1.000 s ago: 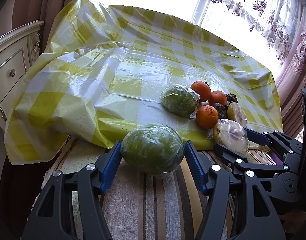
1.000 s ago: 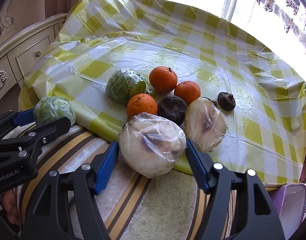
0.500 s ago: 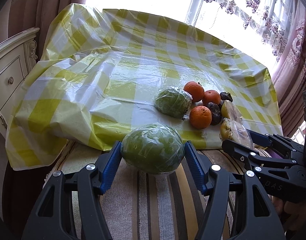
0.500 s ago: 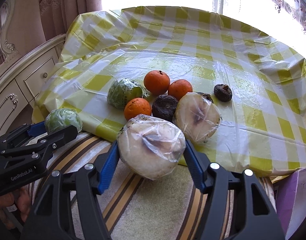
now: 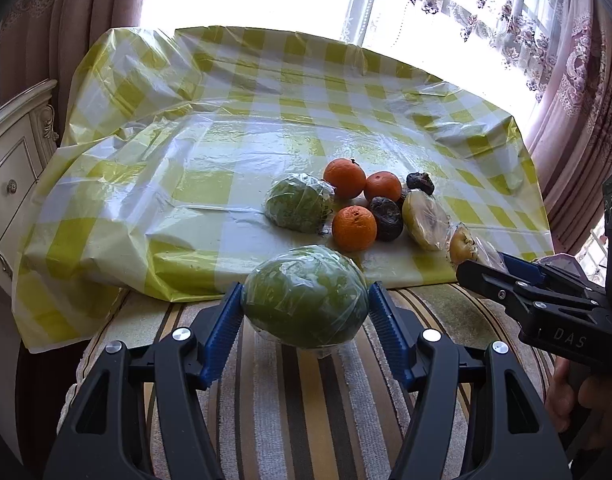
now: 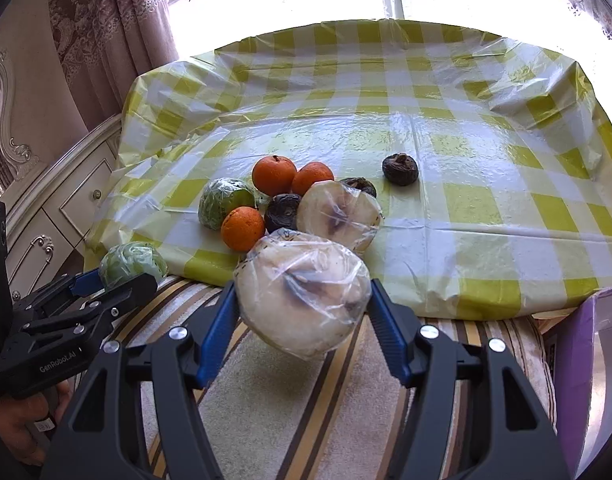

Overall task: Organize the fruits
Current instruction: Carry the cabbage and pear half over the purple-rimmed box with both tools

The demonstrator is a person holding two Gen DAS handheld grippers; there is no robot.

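Observation:
My left gripper (image 5: 305, 312) is shut on a green fruit wrapped in clear film (image 5: 305, 296), held above the striped cushion. My right gripper (image 6: 302, 312) is shut on a pale wrapped fruit (image 6: 302, 292), also over the cushion. On the yellow checked tablecloth (image 5: 186, 168) lie a second green wrapped fruit (image 5: 298, 204), three oranges (image 5: 353, 228), dark wrinkled fruits (image 5: 385, 218) and another pale wrapped fruit (image 6: 337, 214). One dark fruit (image 6: 400, 169) lies apart to the right. The left gripper also shows in the right wrist view (image 6: 106, 284).
A striped cushion (image 5: 306, 400) lies in front of the table. A white carved dresser (image 5: 10, 168) stands at the left. A purple box (image 6: 585, 360) sits at the right. Curtains and a bright window (image 5: 345, 0) are behind the table.
Both grippers have pulled back and risen a little from the table edge, each still holding its wrapped fruit. The fruits on the cloth have not moved.

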